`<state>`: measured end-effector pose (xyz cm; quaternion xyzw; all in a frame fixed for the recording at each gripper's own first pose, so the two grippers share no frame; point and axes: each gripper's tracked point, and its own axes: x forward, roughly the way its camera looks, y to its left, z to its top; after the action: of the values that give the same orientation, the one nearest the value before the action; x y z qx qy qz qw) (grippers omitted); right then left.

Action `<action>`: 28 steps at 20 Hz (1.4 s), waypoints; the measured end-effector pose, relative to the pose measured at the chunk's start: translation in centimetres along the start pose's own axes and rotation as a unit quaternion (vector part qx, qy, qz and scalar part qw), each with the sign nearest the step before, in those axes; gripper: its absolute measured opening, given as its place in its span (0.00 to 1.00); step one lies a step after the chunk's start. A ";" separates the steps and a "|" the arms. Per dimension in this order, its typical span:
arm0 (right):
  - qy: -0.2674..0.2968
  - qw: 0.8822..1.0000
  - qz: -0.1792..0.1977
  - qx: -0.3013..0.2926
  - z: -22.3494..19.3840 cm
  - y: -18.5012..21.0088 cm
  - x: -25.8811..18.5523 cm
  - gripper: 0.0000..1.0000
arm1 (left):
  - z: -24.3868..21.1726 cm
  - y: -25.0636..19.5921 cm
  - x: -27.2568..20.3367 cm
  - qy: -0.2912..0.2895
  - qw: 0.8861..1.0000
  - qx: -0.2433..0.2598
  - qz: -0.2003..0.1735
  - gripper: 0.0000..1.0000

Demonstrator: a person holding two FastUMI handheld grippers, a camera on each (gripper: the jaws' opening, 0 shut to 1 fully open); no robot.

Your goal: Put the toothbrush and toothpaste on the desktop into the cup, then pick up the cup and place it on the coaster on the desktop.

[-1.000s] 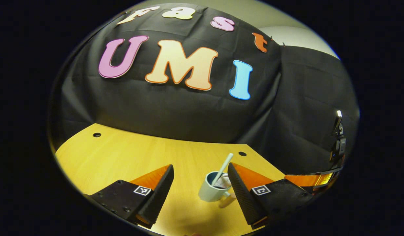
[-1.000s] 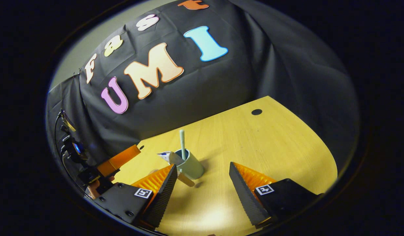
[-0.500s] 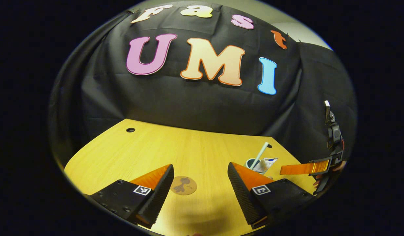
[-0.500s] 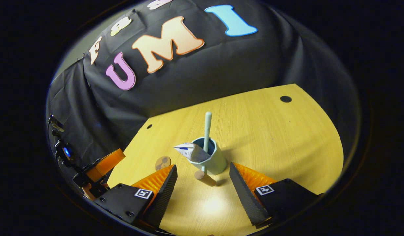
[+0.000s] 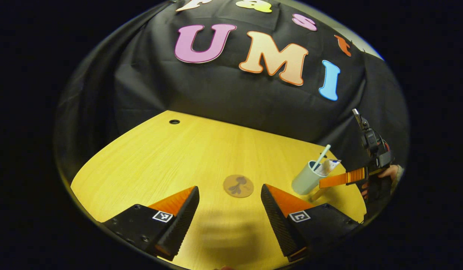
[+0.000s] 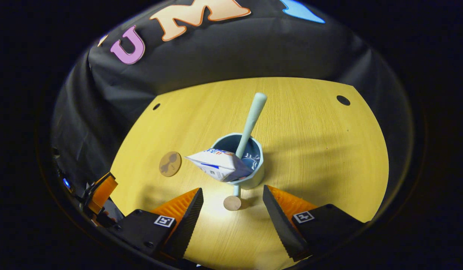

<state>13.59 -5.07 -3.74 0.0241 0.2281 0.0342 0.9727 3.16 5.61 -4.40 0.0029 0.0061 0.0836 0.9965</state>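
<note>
A pale blue-green cup (image 6: pixel 255 178) stands upright on the wooden desktop (image 6: pixel 310 131). A light toothbrush (image 6: pixel 252 120) and a white toothpaste tube (image 6: pixel 220 167) stick out of it. Its side handle ends in a round wooden knob (image 6: pixel 232 203) that points at my right gripper (image 6: pixel 231 221). That gripper is open and hovers just short of the cup, with the knob between its fingers and untouched. My left gripper (image 5: pixel 229 213) is open and empty, and the round brown coaster (image 5: pixel 238 185) lies just ahead of it. Right of the coaster is the cup (image 5: pixel 304 181).
The black cloth wall closes off the far side of the desktop (image 5: pixel 160 157). Cable holes (image 5: pixel 174 122) (image 6: pixel 343 100) sit near the back corners. A hand (image 5: pixel 391 172) holds the right gripper at the far right. The coaster (image 6: pixel 170 163) lies left of the cup.
My left gripper has pulled back and swung left from the cup, bringing the coaster into view. My right gripper has closed in on the cup and tilted down over it.
</note>
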 end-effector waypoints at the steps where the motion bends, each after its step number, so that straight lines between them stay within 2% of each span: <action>1: 0.011 1.000 -0.008 -0.008 -0.1 -0.2 0.5 0.98 | -0.2 0.8 -0.1 0.002 1.000 -0.001 0.006 0.96; 3: 0.038 0.999 -0.017 -0.018 -0.6 -0.4 1.5 0.98 | -1.0 2.5 -0.7 0.013 1.000 -0.005 0.018 0.95; 4: 0.053 0.998 -0.019 -0.018 -1.1 -0.3 1.8 0.90 | -0.9 3.1 -0.8 0.014 1.000 -0.006 0.023 0.96; 5: 0.066 0.997 -0.024 -0.017 -1.5 -0.3 2.3 0.96 | -0.8 3.5 -0.8 0.012 1.000 -0.008 0.026 0.96; 6: 0.077 0.996 -0.034 -0.015 -1.6 -0.6 2.6 0.87 | -0.7 3.8 -0.7 0.012 0.999 -0.009 0.028 0.96; 8: 0.088 0.995 -0.044 -0.010 -1.7 -0.9 3.2 0.80 | -1.1 4.5 -0.5 0.017 0.999 -0.013 0.032 0.96; 9: 0.091 0.995 -0.047 -0.005 -1.6 -0.8 3.5 0.90 | -1.2 4.6 -0.4 0.020 0.999 -0.015 0.033 0.95; 10: 0.095 0.994 -0.050 -0.001 -1.6 -0.9 3.7 0.73 | -1.5 4.7 -0.4 0.024 0.999 -0.018 0.031 0.96; 11: 0.097 0.994 -0.054 0.001 -1.6 -1.0 4.0 0.81 | -1.7 4.6 -0.4 0.029 0.999 -0.019 0.028 0.96; 14: 0.111 0.992 -0.061 0.014 -1.7 -1.3 3.9 0.67 | -2.0 4.3 -0.2 0.037 0.999 -0.015 0.017 0.96; 17: 0.114 0.991 -0.074 0.018 -1.7 -1.5 3.9 0.38 | -2.1 3.9 0.2 0.038 0.999 -0.013 0.004 0.96; 18: 0.108 0.991 -0.078 0.013 -1.5 -1.4 4.1 0.34 | -2.1 3.7 0.3 0.040 0.999 -0.013 0.000 0.96; 22: 0.114 0.990 -0.084 0.012 -1.7 -1.1 3.7 0.34 | -2.3 3.1 0.6 0.045 0.999 -0.013 -0.013 0.96; 25: 0.109 0.992 -0.070 0.003 -1.6 0.1 3.2 0.35 | -2.8 3.0 0.7 0.050 0.998 -0.014 -0.018 0.95; 28: 0.105 0.993 -0.053 -0.030 -0.9 3.6 2.3 0.35 | -3.1 3.2 0.7 0.054 0.998 -0.015 -0.020 0.96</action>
<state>15.07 -1.31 -5.39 -0.0209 0.3283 -0.0081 0.9443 3.33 8.86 -7.47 -0.0162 0.0588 0.0640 0.9961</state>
